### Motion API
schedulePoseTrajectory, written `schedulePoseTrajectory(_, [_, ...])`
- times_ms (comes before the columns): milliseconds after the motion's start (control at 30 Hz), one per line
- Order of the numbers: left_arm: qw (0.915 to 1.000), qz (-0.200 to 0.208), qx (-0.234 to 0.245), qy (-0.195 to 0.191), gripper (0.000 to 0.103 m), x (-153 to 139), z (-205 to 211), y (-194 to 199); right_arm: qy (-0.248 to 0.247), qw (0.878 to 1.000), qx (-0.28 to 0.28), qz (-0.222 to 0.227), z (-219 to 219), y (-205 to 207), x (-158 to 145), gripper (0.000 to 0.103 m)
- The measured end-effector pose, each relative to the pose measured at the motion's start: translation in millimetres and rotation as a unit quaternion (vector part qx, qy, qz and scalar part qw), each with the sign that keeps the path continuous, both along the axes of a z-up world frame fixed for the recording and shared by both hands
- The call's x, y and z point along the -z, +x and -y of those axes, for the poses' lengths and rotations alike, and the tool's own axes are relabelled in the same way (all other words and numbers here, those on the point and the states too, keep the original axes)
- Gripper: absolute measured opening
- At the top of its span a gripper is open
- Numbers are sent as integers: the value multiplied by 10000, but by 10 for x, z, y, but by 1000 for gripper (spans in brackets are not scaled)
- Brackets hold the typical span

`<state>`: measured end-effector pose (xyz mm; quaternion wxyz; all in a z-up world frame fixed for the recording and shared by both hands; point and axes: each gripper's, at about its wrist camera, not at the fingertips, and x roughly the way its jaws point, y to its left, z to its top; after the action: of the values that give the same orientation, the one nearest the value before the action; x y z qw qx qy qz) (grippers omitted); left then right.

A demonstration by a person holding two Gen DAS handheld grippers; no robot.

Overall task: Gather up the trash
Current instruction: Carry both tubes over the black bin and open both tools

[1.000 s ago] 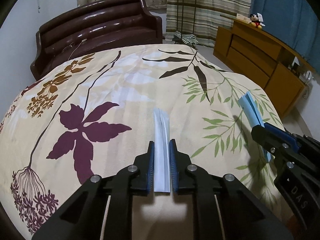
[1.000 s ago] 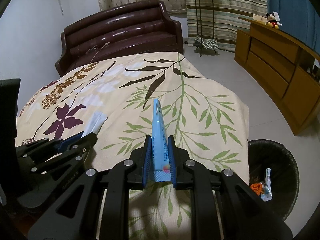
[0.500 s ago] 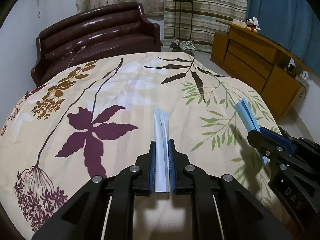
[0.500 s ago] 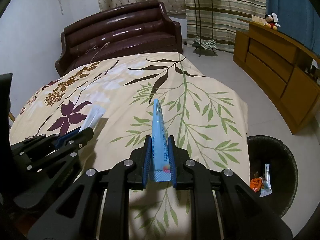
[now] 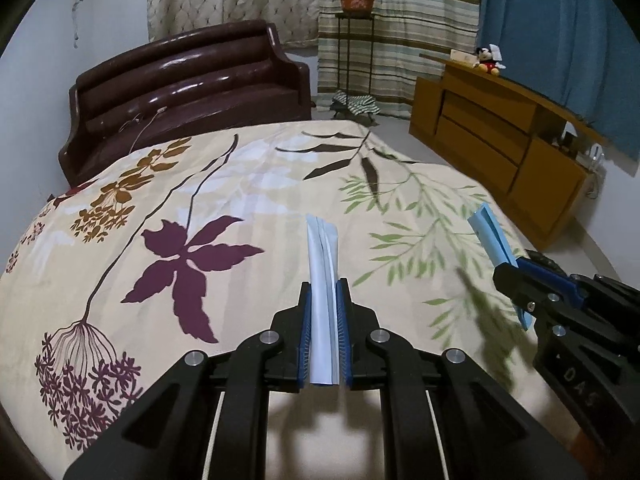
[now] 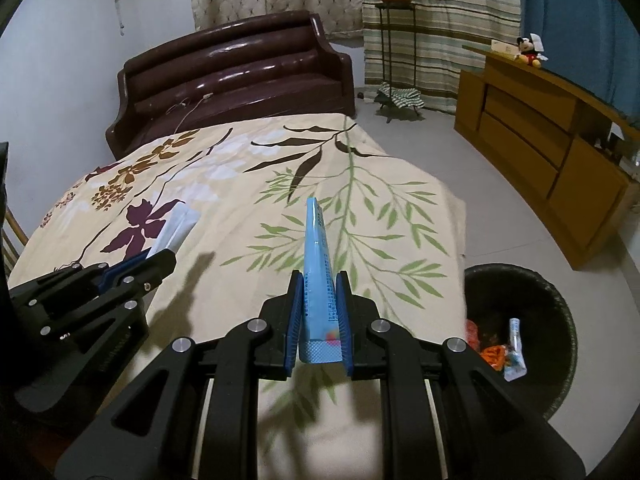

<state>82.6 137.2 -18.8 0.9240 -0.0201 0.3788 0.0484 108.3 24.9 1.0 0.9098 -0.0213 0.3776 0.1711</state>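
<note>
Right gripper [image 6: 318, 316] clamped on blue wrapper [image 6: 316, 264], long axis pointing forward along the fingers. Left gripper [image 5: 323, 332] clamped on white wrapper [image 5: 322, 276], same orientation. Both held above bedspread [image 6: 248, 208]. Black bin [image 6: 560, 312] low and right of right gripper, nearer that arm; probably first to drop.

Right gripper [image 6: 319, 312] clamps blue wrapper [image 6: 318, 264]; black bin [image 6: 560, 320] right, holding trash.
</note>
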Motion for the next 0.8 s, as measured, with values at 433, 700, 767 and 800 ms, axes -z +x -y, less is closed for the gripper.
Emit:
schedulePoseTrajectory(433, [9974, 313, 644, -68, 13, -145, 644, 1, -199, 9970, 689, 279, 677, -178, -130, 17])
schedulePoseTrajectory(700, [9935, 344, 1081, -58, 13, -123, 1094, 144, -257, 9924, 1169, 298, 1177, -164, -112, 17])
schedulePoseTrajectory(767, [9927, 339, 1158, -32, 13, -108, 1201, 186, -253, 9912, 1263, 302, 1280, -164, -97, 17])
schedulePoseTrajectory(800, [9924, 332, 1185, -18, 13, -101, 1251, 203, -251, 9905, 1317, 303, 1340, -159, -88, 17])
